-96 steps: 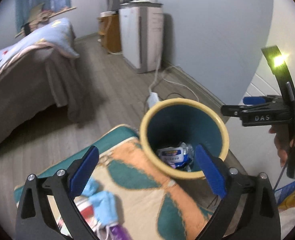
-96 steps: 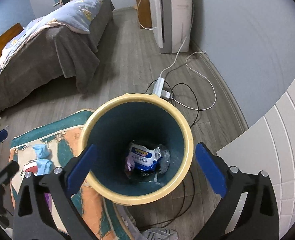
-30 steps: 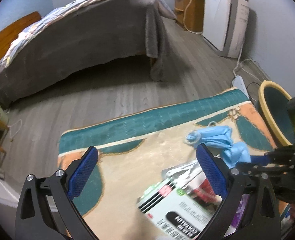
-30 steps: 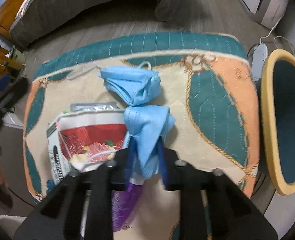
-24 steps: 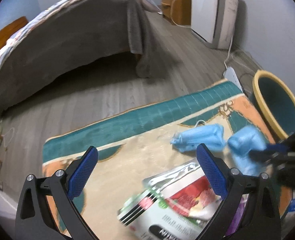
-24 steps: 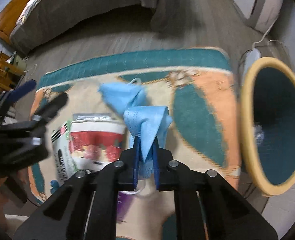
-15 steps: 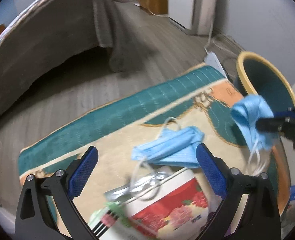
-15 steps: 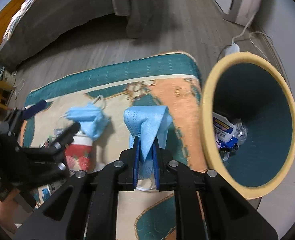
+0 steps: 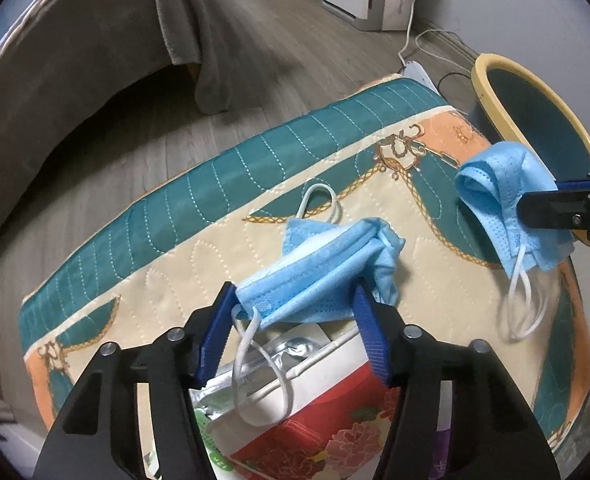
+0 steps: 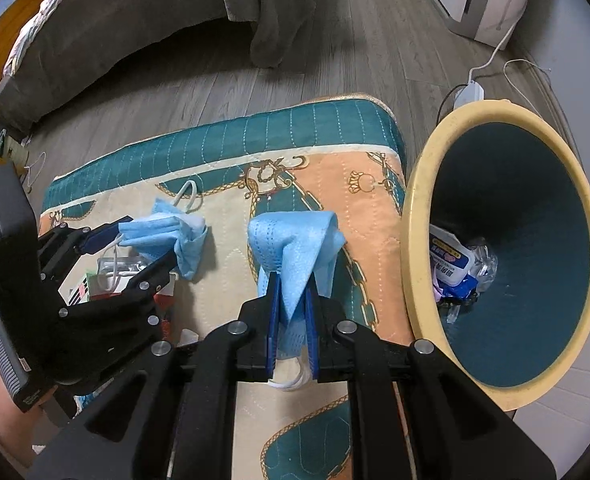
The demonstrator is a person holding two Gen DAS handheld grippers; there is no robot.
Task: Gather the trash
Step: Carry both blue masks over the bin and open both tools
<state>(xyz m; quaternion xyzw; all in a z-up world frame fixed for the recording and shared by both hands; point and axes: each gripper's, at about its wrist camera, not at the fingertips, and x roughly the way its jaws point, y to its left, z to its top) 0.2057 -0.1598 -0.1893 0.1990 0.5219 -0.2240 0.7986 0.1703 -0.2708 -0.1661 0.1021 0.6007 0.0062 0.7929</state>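
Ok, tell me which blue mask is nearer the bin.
The mask pinched in the right gripper, lifted beside the bin's yellow rim. The other mask lies on the mat between the left gripper's closing jaws.

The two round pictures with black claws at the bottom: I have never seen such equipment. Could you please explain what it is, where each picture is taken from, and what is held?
There is no robot here. A person holds a hand tool with two fingers in each hand, and a wide-angle camera on each tool looks along them.

In the left tool's picture, the left gripper is closing on a blue face mask, which lies between its fingers over a red flowered box. This happens on a patterned mat on the floor.

In the right tool's picture, the right gripper is shut on a second blue mask, lifted off the mat. Beside it stands a yellow-rimmed bin with some trash already inside.
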